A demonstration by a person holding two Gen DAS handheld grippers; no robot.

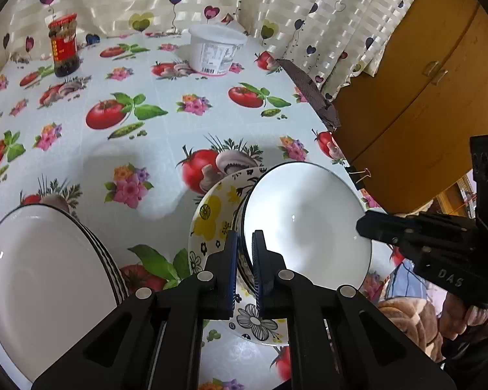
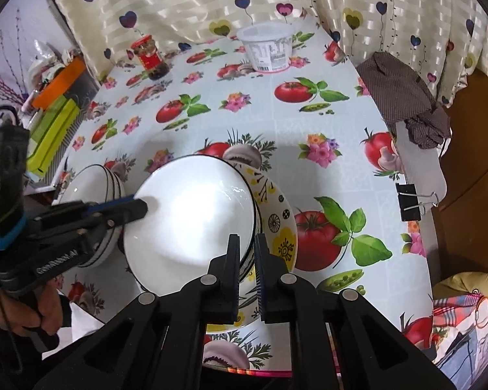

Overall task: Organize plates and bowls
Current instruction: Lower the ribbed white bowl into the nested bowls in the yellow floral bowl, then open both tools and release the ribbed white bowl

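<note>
A white bowl with a thin dark rim (image 1: 305, 224) (image 2: 192, 217) is held between both grippers just above a flowered yellow-and-black plate (image 1: 211, 214) (image 2: 282, 227). My left gripper (image 1: 245, 243) is shut on the bowl's left rim. My right gripper (image 2: 246, 247) is shut on its right rim and shows in the left wrist view as a black arm (image 1: 438, 247). The left gripper appears in the right wrist view (image 2: 127, 209). A stack of white striped bowls (image 1: 49, 279) (image 2: 94, 188) sits to the left.
A red-lidded jar (image 1: 63, 45) (image 2: 149, 57) and a white plastic tub (image 1: 216, 48) (image 2: 268, 48) stand at the table's far side by the curtain. A brown cloth (image 2: 406, 97) and binder clip (image 2: 412, 201) mark the right table edge. Boxes (image 2: 55, 120) sit left.
</note>
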